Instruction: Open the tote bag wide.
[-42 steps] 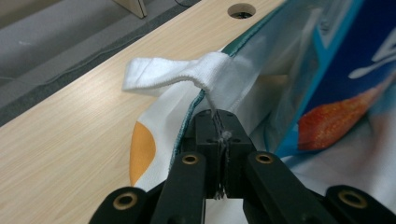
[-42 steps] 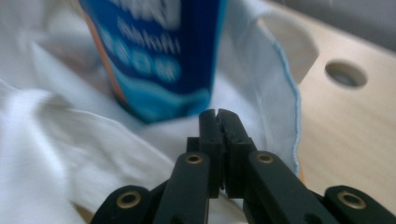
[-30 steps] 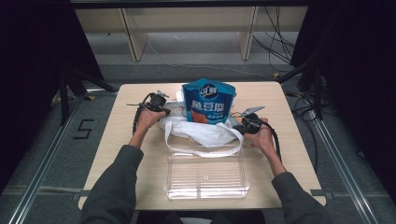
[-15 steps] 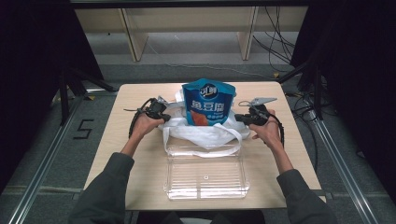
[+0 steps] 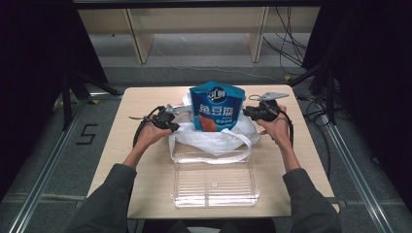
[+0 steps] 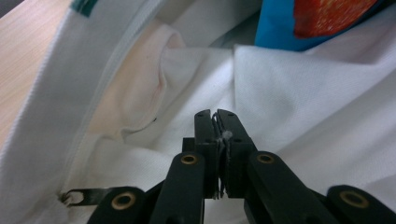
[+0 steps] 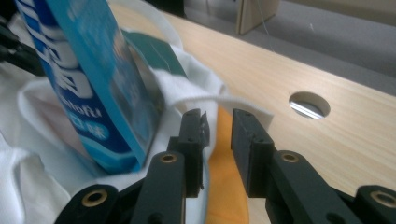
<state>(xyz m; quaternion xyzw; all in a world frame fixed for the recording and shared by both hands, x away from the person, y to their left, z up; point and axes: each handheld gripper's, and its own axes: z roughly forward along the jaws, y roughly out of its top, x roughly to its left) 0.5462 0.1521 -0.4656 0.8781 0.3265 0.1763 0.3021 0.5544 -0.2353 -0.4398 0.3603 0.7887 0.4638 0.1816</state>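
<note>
A blue snack pouch [image 5: 216, 109] stands upright inside a white cloth bag [image 5: 214, 141] at the middle of the table. My left gripper [image 5: 176, 122] is at the bag's left side, and in the left gripper view it [image 6: 217, 114] is shut on a fold of the white cloth [image 6: 303, 102]. My right gripper [image 5: 247, 112] is at the bag's right side. In the right gripper view its jaws [image 7: 219, 116] stand slightly apart just short of the bag's rim [image 7: 205, 99], with the pouch [image 7: 93, 84] to their left and something orange [image 7: 224, 186] below them.
A clear plastic tray [image 5: 214, 204] lies at the near edge of the wooden table [image 5: 145, 102], just in front of the bag. A round hole [image 7: 309, 104] is in the tabletop beyond the right gripper. Cables and shelf legs are on the floor behind.
My right gripper has moved away from the person, up to the bag's right side. My left gripper has dropped slightly nearer along the bag's left side.
</note>
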